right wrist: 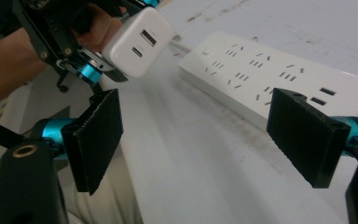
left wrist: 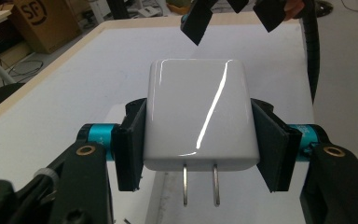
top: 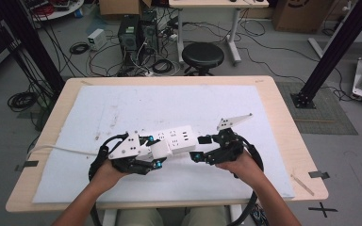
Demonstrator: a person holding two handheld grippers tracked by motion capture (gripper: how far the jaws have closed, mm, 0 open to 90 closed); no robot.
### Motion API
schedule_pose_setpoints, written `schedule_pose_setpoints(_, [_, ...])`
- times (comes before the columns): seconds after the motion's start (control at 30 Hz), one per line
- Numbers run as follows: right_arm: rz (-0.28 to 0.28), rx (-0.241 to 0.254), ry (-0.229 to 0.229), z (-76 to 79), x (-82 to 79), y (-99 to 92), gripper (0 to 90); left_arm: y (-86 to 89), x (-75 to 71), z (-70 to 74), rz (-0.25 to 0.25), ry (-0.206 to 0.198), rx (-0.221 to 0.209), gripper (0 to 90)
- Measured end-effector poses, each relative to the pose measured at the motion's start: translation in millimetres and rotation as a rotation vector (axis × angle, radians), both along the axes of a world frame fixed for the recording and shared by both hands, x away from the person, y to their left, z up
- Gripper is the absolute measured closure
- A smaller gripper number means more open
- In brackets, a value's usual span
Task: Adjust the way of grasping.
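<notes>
The left gripper is clamped on the white charger, prongs down beside the power strip, while the right gripper, jaws apart, waits nearby; plugging in likely needs prong-to-slot alignment.

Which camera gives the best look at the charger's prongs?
The left gripper view: the charger sits close up between the tongs, both prongs clear. The right gripper view shows its port end; the high view shows a small white block.
</notes>
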State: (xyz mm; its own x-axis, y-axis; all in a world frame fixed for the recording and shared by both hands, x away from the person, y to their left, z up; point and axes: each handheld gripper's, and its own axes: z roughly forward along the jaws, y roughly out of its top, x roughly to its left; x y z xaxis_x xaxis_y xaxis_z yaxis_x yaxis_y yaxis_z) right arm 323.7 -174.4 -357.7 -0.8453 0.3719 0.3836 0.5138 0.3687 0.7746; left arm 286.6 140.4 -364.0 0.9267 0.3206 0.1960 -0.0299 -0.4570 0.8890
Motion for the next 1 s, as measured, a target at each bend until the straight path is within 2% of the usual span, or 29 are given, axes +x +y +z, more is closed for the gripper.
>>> schedule_pose_setpoints(0.07, [0.006, 0.003, 0.006, -0.2, 0.3, 1.5, 18.7, -1.7, 0.0, -0.5, -0.009, -0.003, 0.002, 42.6])
schedule_pose_setpoints(0.1, [0.020, 0.016, 0.031, -0.3, 1.3, 4.1, 18.7, -3.2, -0.1, -0.9, -0.013, -0.004, 0.003, 42.6])
schedule_pose_setpoints(0.17, [0.025, 0.028, 0.039, -0.6, 2.2, 5.2, 18.7, -5.3, -0.1, -1.1, -0.021, -0.007, 0.009, 42.6])
schedule_pose_setpoints(0.2, [0.031, 0.043, 0.063, -0.3, 3.1, 7.1, 18.7, -6.8, -0.1, -1.3, -0.027, -0.009, 0.009, 42.6])
schedule_pose_setpoints(0.37, [0.048, 0.064, 0.104, -0.6, 4.8, 10.9, 18.7, -12.1, 0.5, -2.2, -0.035, -0.024, 0.019, 42.6])
schedule_pose_setpoints(0.4, [0.060, 0.073, 0.139, -1.5, 6.7, 14.2, 18.7, -15.8, 1.4, -3.3, -0.040, -0.028, 0.015, 42.6])
schedule_pose_setpoints(0.5, [0.064, 0.082, 0.170, -3.1, 8.1, 16.8, 18.7, -19.4, 2.3, -4.7, -0.044, -0.021, 0.011, 42.6])
schedule_pose_setpoints(0.7, [0.081, 0.106, 0.204, -7.3, 9.9, 23.6, 18.7, -24.8, 4.0, -7.3, -0.060, -0.026, 0.014, 42.6])
schedule_pose_setpoints(0.9, [0.094, 0.098, 0.232, -9.8, 12.0, 29.9, 18.6, -27.9, 3.2, -7.5, -0.074, -0.038, 0.014, 42.6])
schedule_pose_setpoints(1.0, [0.102, 0.120, 0.279, -11.8, 14.6, 33.8, 18.7, -30.0, 3.1, -7.6, -0.083, -0.041, 0.011, 42.6])
